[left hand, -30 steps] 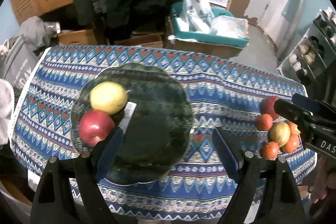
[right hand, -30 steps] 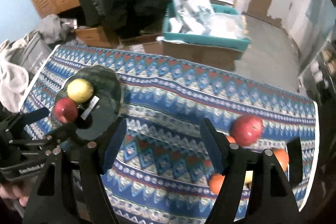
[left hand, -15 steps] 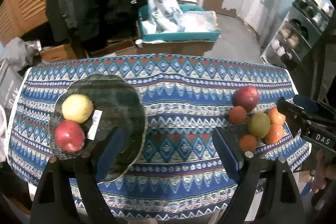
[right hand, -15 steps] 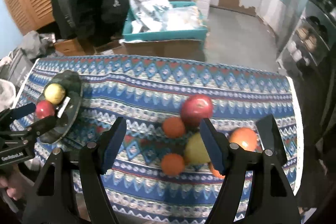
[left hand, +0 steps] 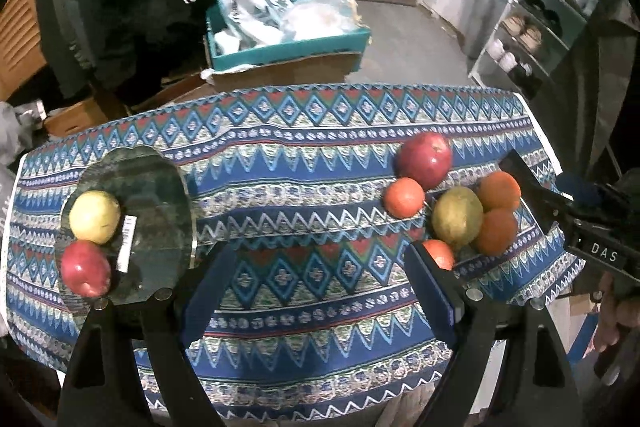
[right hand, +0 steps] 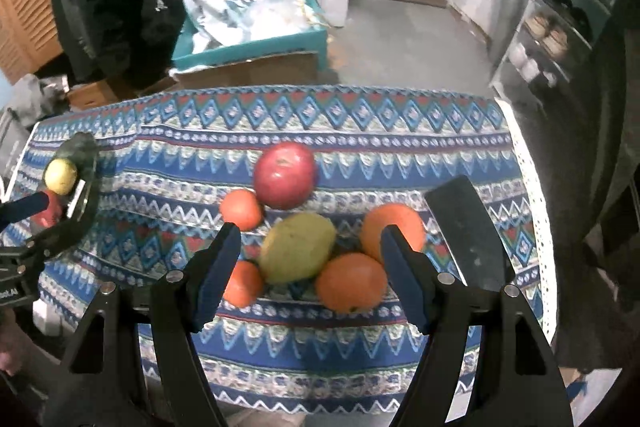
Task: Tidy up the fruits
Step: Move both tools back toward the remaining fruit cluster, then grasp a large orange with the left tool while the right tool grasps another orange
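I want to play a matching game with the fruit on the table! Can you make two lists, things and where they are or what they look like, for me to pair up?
Things:
1. yellow apple
2. greenish mango
3. big red apple
4. right tool

Descriptions:
A. open, holding nothing
B. on the dark green plate
C. in the middle of the fruit pile
D. at the far edge of the fruit pile

Pairs: 1-B, 2-C, 3-D, 4-A
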### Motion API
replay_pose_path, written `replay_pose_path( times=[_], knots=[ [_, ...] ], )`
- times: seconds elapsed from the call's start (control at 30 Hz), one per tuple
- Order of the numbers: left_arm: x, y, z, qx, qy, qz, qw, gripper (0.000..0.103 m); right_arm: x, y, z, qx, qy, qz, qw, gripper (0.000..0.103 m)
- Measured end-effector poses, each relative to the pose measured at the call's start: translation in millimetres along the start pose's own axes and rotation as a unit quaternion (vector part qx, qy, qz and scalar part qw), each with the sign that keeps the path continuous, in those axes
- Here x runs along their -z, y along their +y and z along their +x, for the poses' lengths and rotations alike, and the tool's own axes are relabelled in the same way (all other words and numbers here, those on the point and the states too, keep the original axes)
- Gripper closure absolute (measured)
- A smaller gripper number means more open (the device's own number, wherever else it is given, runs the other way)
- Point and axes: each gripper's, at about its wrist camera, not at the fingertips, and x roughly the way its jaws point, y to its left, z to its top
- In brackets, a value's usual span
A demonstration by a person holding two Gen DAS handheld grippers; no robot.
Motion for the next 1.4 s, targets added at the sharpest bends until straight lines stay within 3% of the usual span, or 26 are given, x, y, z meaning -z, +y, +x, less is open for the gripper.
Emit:
replay_pose_path(
  times=[0.3,0.83,1.1,1.4],
  knots=[
    [-0.2,-19.8,18.2,0.013,0.015,0.005,0.9998,0.016,17.8,-20.5,20.9,0.003,0.032,0.007,0.999,0.030],
    [9.3,-47.0,71.0,0.032,0.066,0.013,0.9972,0.016,46.6,-34.4,94.0,-0.009,0.123,0.014,0.992,0.030],
    [13.5,-60.8,86.1,0.046,0.080,0.020,0.9955,0.016,47.1,-35.9,108.3,-0.019,0.120,0.013,0.992,0.034],
    [18.9,-86.2,104.5,0.059,0.097,0.041,0.9927,0.016,54.3,-38.2,103.1,-0.003,0.106,0.028,0.994,0.036]
  ],
)
